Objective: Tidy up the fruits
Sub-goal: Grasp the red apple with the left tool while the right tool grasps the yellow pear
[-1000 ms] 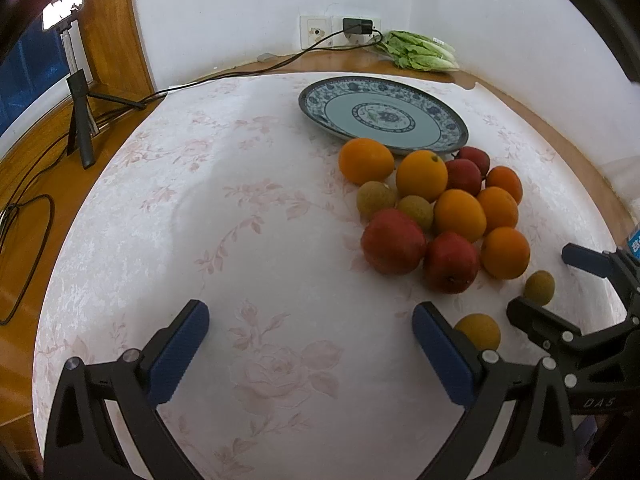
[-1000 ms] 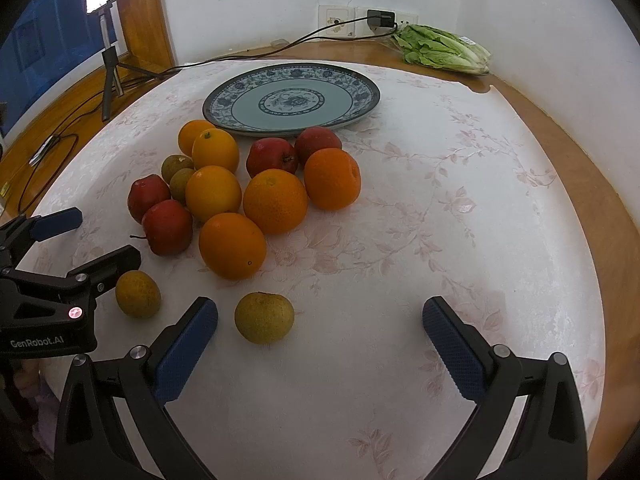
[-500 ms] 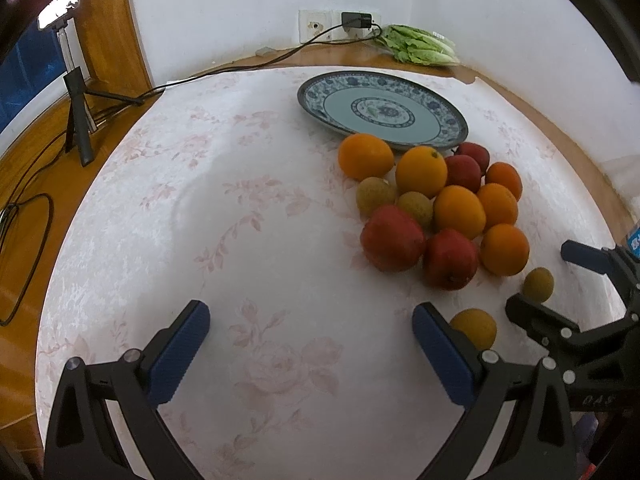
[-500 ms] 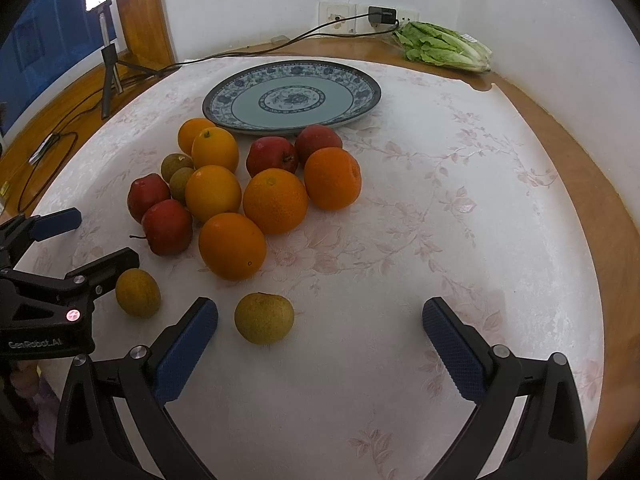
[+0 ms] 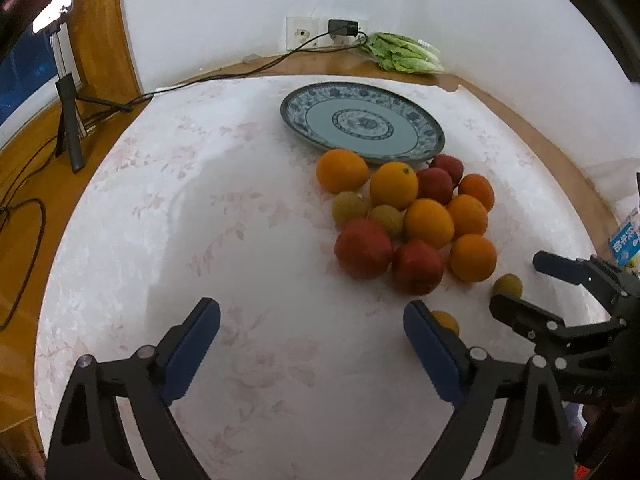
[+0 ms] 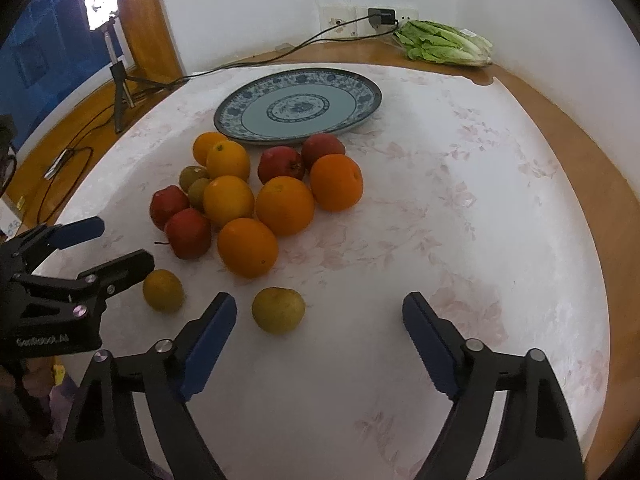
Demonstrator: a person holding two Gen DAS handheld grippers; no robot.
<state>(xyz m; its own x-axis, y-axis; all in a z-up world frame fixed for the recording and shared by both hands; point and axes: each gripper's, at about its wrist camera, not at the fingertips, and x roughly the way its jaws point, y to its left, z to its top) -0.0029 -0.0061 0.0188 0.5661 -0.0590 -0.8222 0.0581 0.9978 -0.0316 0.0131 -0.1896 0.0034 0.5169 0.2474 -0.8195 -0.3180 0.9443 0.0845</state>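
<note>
Readable writing: "GenRobot.AI" on the body of the left gripper [image 6: 116, 248], seen in the right wrist view; lettering on the right gripper [image 5: 536, 280] body in the left wrist view reads roughly "DAS", uncertain. A blue printed packet [image 5: 626, 240] lies right of the plate; its text is illegible.

Landmark: the blue-patterned plate [image 6: 362, 92], bare, on the cloth-covered bench [image 6: 480, 240].

Count, on the cloth in front of the plate: six oranges [image 6: 285, 205], four red apples [image 6: 188, 233], and four small yellow-green fruits. Two of these [image 6: 198, 186] sit inside the cluster; two lie apart on its near side, one [image 6: 163, 290] just beside the left gripper, one [image 6: 278, 309] just ahead of the right gripper's left pad. The nearest apples and oranges lie close against the plate's front rim.

Both grippers: jaws have just been closing somewhat, stand apart, nothing between them.

Surroundings: lettuce [image 6: 446, 42] behind the plate by the wall sockets [image 6: 360, 20]; a cable [image 6: 260, 58] running left; a lit lamp on a tripod [image 6: 116, 80] left of the plate.
</note>
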